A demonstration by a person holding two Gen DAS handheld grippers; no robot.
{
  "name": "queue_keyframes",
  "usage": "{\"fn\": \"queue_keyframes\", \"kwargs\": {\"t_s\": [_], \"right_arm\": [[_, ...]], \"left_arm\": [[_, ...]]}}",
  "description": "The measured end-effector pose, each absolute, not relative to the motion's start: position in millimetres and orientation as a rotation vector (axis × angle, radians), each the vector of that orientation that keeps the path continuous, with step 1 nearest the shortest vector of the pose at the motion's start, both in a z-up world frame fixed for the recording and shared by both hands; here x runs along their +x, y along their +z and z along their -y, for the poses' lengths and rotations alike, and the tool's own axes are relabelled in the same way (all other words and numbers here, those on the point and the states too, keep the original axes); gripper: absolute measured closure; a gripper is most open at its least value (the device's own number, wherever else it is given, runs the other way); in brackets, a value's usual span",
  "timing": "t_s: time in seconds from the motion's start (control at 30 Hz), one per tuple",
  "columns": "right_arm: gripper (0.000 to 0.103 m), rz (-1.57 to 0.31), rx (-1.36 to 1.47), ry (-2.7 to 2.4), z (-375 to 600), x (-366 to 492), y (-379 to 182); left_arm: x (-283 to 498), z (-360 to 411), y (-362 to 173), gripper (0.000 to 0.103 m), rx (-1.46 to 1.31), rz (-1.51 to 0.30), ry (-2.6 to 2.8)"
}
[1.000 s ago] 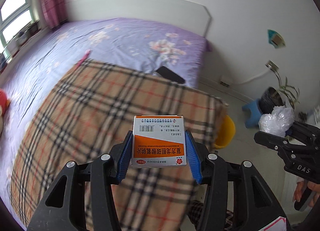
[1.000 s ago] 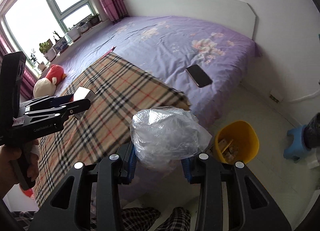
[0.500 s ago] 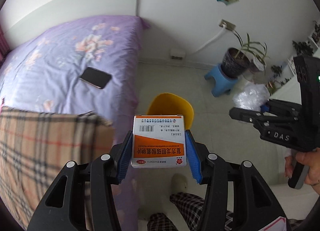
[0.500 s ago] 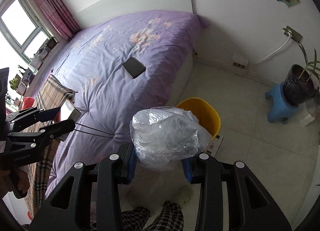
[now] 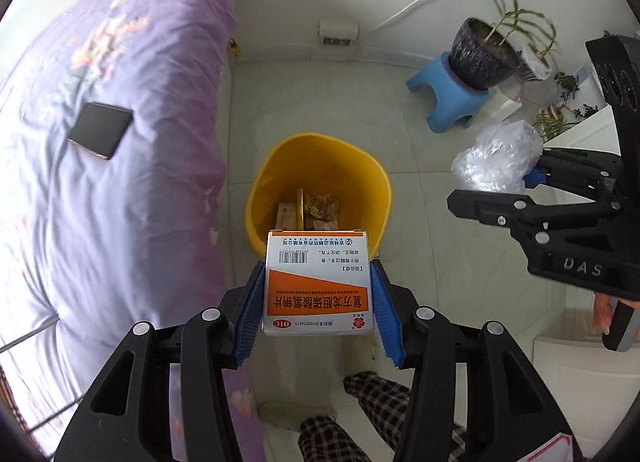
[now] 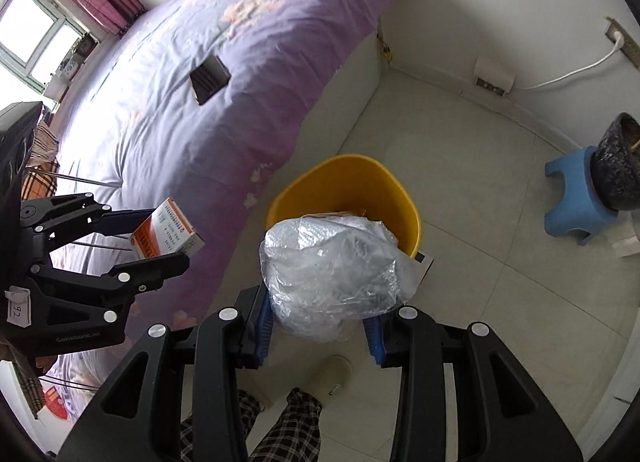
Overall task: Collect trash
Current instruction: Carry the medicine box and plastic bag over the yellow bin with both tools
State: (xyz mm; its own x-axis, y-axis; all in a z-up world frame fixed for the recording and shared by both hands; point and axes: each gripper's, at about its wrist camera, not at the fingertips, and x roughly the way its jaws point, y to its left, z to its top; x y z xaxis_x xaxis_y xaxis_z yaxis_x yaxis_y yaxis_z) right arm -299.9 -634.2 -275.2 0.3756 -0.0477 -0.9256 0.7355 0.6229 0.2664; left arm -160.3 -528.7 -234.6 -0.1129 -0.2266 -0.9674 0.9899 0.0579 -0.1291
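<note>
Left gripper (image 5: 318,294): clamped on orange-white medicine box (image 5: 319,282), held above yellow bin (image 5: 264,186).
Right gripper (image 5: 500,186): crumpled plastic bag (image 5: 498,156) pinched, R of bin.
Bed (image 5: 120,182): phone (image 5: 100,130) laid on it.

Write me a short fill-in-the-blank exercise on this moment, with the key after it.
1. The left gripper is shut on a ____ box.
2. The right gripper holds a crumpled clear ____ bag.
3. The bin on the floor beside the bed is ____ in colour.
4. The potted plant stands on a ____ stool.

Missing words: medicine; plastic; yellow; blue
</note>
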Motion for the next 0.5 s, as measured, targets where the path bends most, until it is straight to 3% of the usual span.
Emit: {"fn": "queue_keyframes", "kwargs": {"t_s": [0.5], "right_arm": [[0.060, -1.150, 0.903, -0.504, 689, -284, -381]], "left_arm": [[-172, 572, -321, 0.052, 1.001, -1.251, -1.243]]}}
